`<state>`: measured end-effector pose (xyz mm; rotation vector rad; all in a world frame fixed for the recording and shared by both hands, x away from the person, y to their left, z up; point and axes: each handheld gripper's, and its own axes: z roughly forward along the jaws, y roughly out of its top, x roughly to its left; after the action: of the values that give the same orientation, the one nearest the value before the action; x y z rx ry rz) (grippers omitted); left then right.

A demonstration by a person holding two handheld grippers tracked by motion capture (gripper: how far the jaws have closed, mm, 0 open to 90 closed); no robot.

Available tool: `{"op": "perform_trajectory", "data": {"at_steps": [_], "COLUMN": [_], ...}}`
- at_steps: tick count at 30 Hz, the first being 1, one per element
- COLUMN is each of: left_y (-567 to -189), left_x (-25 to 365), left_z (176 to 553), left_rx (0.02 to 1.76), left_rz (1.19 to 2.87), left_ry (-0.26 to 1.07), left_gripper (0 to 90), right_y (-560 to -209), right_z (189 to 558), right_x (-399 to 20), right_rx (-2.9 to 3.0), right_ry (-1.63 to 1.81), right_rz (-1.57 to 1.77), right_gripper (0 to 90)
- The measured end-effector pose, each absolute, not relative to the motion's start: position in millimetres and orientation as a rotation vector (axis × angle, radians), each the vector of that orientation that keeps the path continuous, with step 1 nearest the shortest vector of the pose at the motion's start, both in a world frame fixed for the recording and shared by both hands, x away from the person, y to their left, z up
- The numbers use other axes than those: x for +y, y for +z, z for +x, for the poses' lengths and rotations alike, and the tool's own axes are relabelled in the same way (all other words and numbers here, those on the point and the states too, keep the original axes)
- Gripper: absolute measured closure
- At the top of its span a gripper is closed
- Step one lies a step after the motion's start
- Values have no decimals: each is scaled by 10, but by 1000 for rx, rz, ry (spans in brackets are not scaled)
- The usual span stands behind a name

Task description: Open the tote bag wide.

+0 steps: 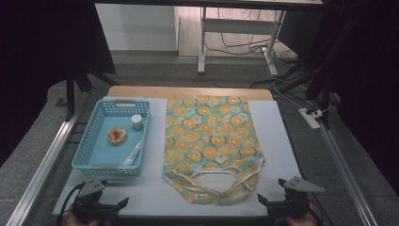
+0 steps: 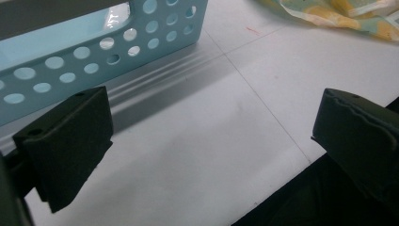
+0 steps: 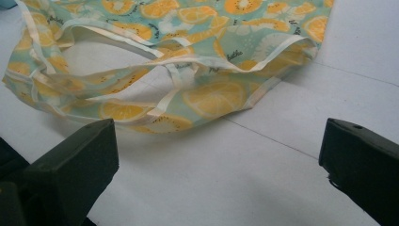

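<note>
Start pose: left hand-held gripper [image 1: 123,202] and right hand-held gripper [image 1: 261,199] both spread and empty at the bench's near edge, orange-print tote bag [image 1: 211,141] flat mid-bench, mouth nearest; next likely reach to its handles [image 3: 164,101], beside the blue basket [image 1: 94,141] of small items.

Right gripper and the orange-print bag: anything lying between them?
Nothing: bare white tabletop separates the open right gripper from the bag, per the right gripper view.

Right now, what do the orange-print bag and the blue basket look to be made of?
The bag: thin woven or nylon-like fabric, slightly glossy, judging by its soft folds, limp handles and stitched pale trim. The basket: moulded plastic, smooth and shiny, with rigid walls, punched round holes and light glinting off its floor.
</note>
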<state>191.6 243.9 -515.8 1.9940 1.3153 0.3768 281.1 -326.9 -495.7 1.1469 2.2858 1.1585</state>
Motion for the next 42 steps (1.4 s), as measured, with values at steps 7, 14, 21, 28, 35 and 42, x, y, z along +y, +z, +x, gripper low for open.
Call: {"op": "perform_trajectory", "data": {"at_steps": [7, 14, 21, 28, 35, 42], "left_y": [-5164, -5166, -5168, -5170, -5172, -5172], "left_x": [2430, 2427, 2423, 2424, 2426, 2425], "left_z": [1922, 1925, 1928, 1932, 1938, 1938], "left_rx": [1302, 1290, 1281, 1283, 1283, 1282], "left_rz": [2008, 2017, 2023, 2022, 2027, 2030], "left_ry": [363, 352, 344, 339, 333, 331], "left_gripper": [0, 0, 0, 0, 0, 0], "right_y": [-4961, -4965, -4965, -4945, -4904, -4862], "right_z": [2816, 2822, 2825, 2805, 2788, 2790], "right_x": [-3249, -3239, -3229, -3189, -3114, -3035], "right_rx": [2312, 2330, 2344, 2373, 2397, 2429], "right_ry": [1151, 1143, 1135, 1117, 1102, 1116], "right_rz": [1128, 1117, 1111, 1071, 1007, 950], "right_gripper": [0, 0, 0, 0, 0, 0]}}
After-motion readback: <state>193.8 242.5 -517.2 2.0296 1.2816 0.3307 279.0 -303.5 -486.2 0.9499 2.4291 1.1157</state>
